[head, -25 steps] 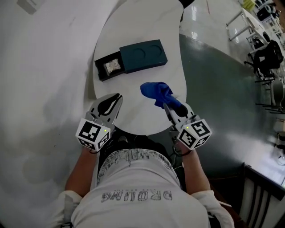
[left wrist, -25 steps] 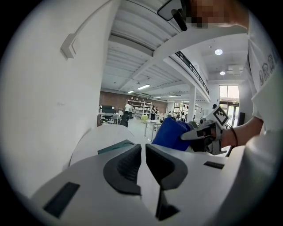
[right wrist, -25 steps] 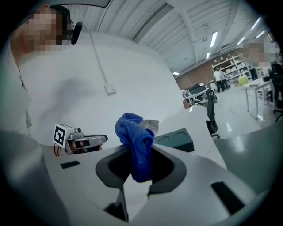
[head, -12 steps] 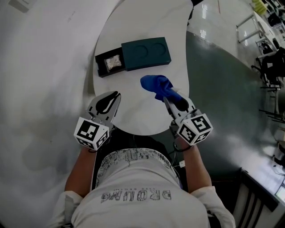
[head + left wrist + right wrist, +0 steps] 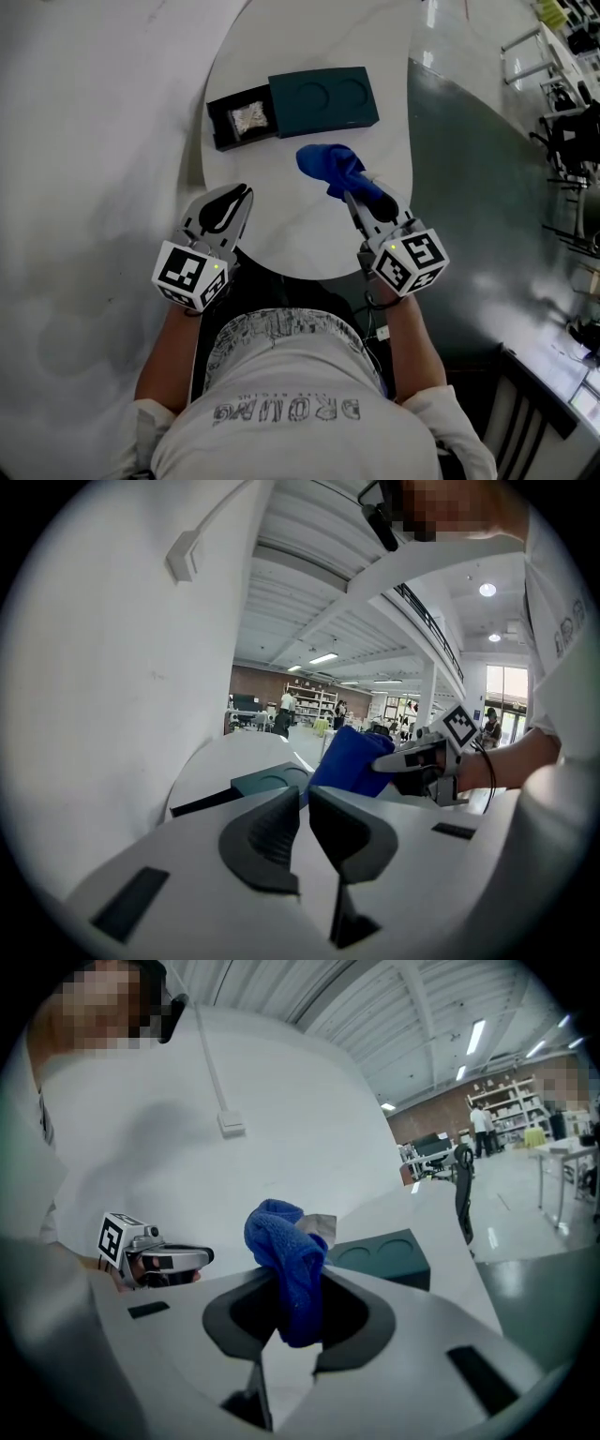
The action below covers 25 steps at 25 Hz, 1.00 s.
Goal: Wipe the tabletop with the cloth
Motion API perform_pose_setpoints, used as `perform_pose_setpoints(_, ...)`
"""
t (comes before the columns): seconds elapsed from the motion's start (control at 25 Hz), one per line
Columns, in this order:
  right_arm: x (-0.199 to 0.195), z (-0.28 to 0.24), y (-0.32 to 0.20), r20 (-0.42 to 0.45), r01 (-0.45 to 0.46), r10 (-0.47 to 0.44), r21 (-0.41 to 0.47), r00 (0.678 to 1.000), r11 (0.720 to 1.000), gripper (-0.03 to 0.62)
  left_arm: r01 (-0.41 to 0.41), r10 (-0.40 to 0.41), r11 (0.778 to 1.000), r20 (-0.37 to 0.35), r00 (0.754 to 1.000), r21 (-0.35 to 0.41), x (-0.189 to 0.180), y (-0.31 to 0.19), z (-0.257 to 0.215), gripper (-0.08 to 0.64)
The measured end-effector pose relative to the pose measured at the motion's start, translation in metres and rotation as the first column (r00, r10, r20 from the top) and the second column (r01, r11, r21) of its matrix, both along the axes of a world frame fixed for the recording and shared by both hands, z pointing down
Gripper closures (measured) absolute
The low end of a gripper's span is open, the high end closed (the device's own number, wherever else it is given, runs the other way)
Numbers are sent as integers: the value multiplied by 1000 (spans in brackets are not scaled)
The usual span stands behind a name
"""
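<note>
The blue cloth (image 5: 330,169) is pinched between the fingers (image 5: 361,1321) of the right gripper (image 5: 359,204) and bunched over the white desk (image 5: 300,239), near the dark box (image 5: 323,98). The left gripper (image 5: 239,199) is closed on nothing at the desk's near edge. Only a narrow fold seems gripped, so the cloth could be dragged free by a firm wipe, or the box nudged by a long stroke.

We record: cloth (image 5: 330,169), plain bright blue. Desk (image 5: 291,234), white, unpatterned. Box (image 5: 323,100), dark teal; its tray (image 5: 242,120), black. Left tongs (image 5: 246,194) and right tongs (image 5: 350,199), pale grey with dark grey pads (image 5: 267,836); each cube (image 5: 192,274) carries black-and-white square markers. Floor (image 5: 469,187), glossy grey-green.
</note>
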State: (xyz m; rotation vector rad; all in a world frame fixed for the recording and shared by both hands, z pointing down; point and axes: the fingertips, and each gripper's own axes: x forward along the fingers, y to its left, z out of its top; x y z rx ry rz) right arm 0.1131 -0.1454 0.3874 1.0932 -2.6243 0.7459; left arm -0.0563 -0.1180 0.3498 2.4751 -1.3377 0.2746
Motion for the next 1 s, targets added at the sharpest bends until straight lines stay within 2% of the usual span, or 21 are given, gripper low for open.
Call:
perform_pose_setpoints(0.28,-49,14,-8,-79,33,-32,9,996,999,508,12,-12,1000,-31,999,-26,-41,-2,19,511)
perform_pose_setpoints(0.6,-115,41,-12,-187,131,-122,38,975,991,508,25,-27,998,-40,999,-50,-81,1,36,511)
perform_pose_setpoints(1.0,-166,62,-15,-344,230,-181,108,921,967,507,71,-76,993,-47,996,-90,-118,19,50,511)
